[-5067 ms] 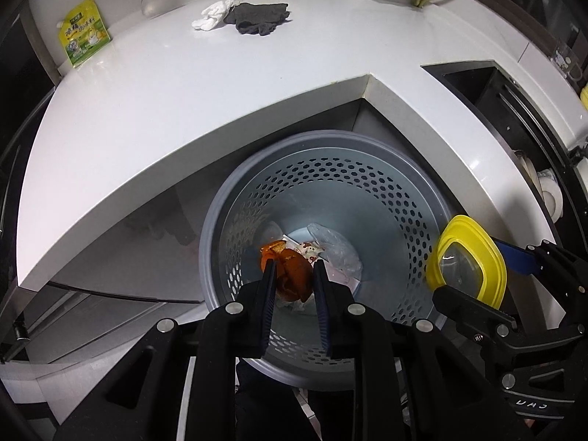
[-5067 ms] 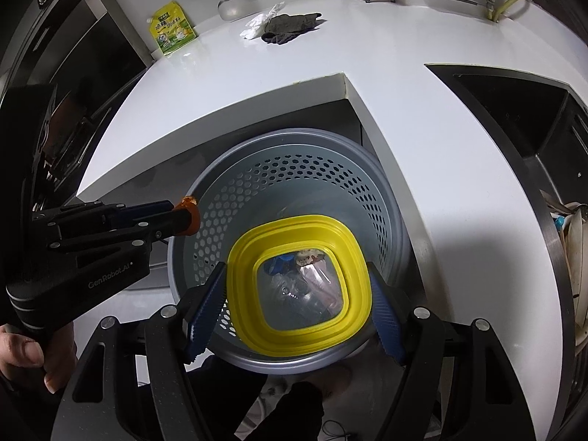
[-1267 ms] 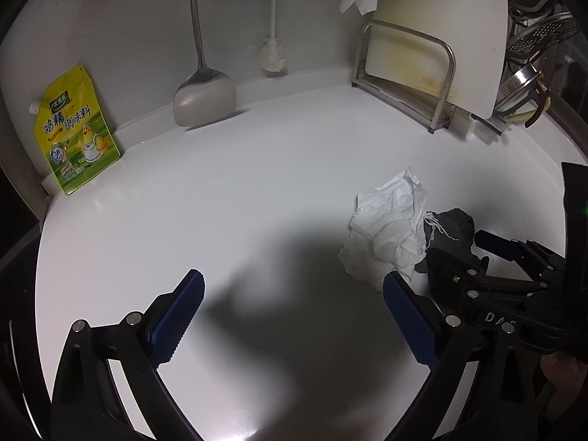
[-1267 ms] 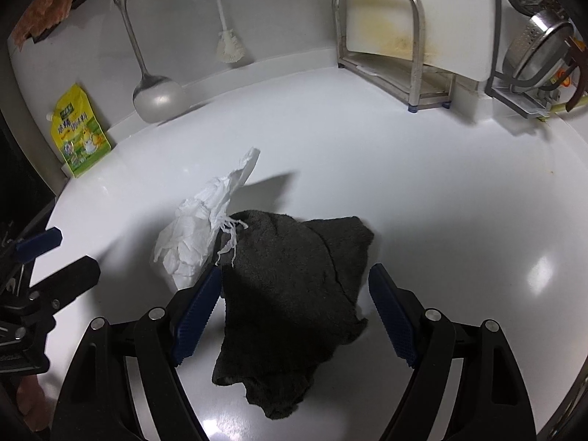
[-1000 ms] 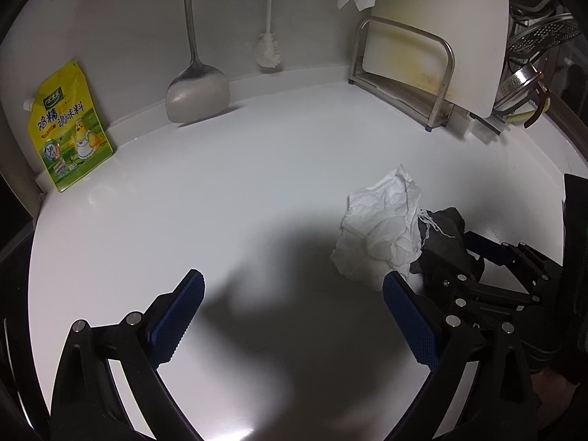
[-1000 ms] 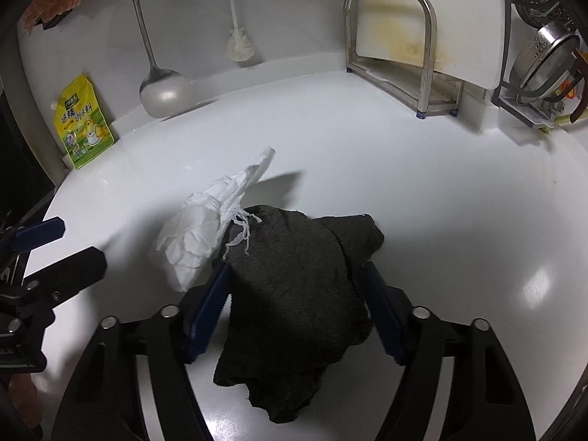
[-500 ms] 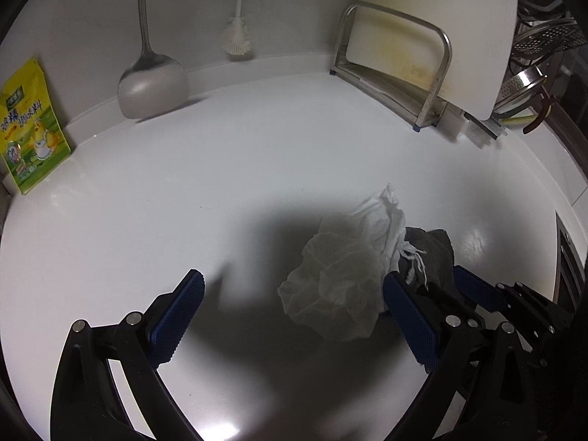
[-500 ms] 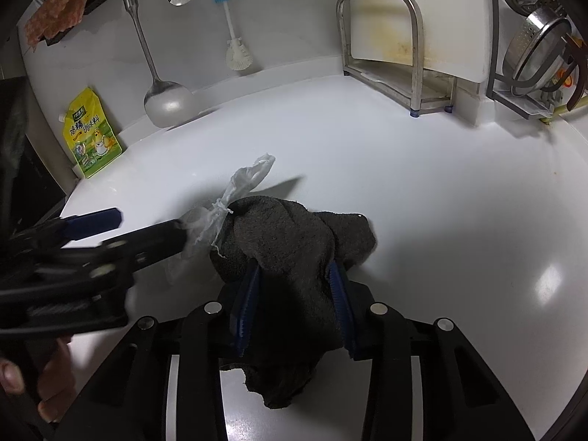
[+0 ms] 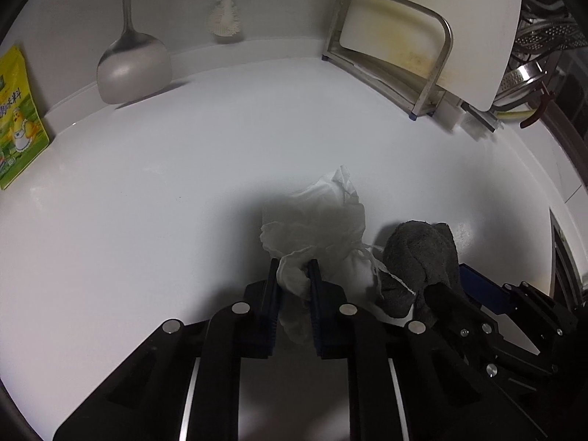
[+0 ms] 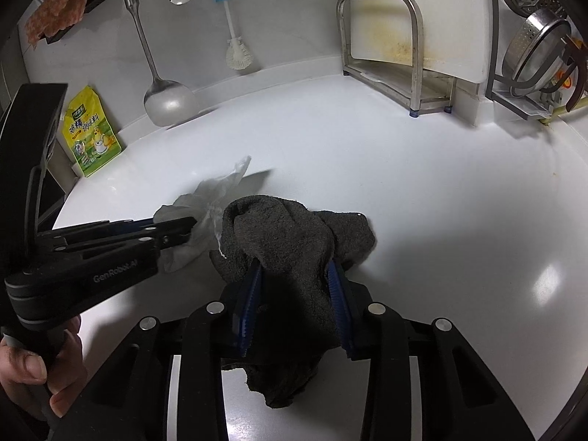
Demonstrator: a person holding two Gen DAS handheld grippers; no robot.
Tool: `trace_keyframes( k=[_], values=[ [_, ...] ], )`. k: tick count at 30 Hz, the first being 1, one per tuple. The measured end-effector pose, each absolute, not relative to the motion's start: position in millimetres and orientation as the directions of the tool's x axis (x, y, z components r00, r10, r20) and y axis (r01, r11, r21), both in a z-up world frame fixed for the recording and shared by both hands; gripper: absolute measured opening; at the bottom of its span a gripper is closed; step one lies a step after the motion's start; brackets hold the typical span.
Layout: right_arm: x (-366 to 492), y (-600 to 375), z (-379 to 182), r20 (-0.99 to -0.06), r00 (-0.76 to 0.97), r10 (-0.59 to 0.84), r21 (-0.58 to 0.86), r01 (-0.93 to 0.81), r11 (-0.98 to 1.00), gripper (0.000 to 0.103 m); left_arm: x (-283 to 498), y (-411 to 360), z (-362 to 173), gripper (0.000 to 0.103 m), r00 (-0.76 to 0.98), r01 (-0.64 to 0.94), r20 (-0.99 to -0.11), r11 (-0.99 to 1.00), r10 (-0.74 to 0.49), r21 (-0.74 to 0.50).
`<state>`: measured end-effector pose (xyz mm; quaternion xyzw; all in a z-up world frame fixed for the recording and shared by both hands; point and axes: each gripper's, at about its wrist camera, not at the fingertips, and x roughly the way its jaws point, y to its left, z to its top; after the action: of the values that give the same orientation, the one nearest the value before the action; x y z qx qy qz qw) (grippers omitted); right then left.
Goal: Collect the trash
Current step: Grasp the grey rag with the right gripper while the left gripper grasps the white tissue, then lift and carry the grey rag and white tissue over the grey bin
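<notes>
Claws both grip: your left claw [image 9: 294, 275] pinches the white crumpled tissue [image 9: 319, 220], your right claw [image 10: 294, 275] clamps the grey rag [image 10: 290, 242] on the table [image 9: 183, 191].

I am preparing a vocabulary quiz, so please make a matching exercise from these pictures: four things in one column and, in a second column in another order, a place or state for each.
Things:
1. white tissue
2. grey cloth
3. yellow pouch
4. cutting board

Places or states:
A. stands upright in the metal rack
B. pinched in the right tongs
C. leans against the wall at the left
D. pinched in the left tongs

Pairs: 1-D, 2-B, 3-C, 4-A
</notes>
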<state>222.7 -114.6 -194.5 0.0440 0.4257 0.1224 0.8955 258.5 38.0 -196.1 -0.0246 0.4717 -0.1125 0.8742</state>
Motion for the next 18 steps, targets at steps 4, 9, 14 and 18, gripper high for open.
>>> trace_keyframes(
  k=[4,9,14,18],
  values=[
    [219,-114,-190,-0.747,0.614,0.254,0.182,-0.178,0.967,0.024,247,44,-185,0.014,0.554,0.175,-0.805,0.975,-0.212,-0.136],
    [212,-118,-186,-0.736,0.621,0.268,0.203,-0.174,0.963,0.016,230,50,-172,0.013,0.575,0.185,-0.795,0.977,-0.195,-0.106],
    [204,-124,-177,-0.726,0.636,0.263,0.211,-0.159,0.965,0.011,216,55,-166,0.013,0.592,0.183,-0.788,0.981,-0.166,-0.069],
    [195,-126,-168,-0.718,0.646,0.261,0.211,-0.155,0.965,0.009,204,54,-160,0.014,0.604,0.19,-0.782,0.981,-0.155,-0.048]
  ],
)
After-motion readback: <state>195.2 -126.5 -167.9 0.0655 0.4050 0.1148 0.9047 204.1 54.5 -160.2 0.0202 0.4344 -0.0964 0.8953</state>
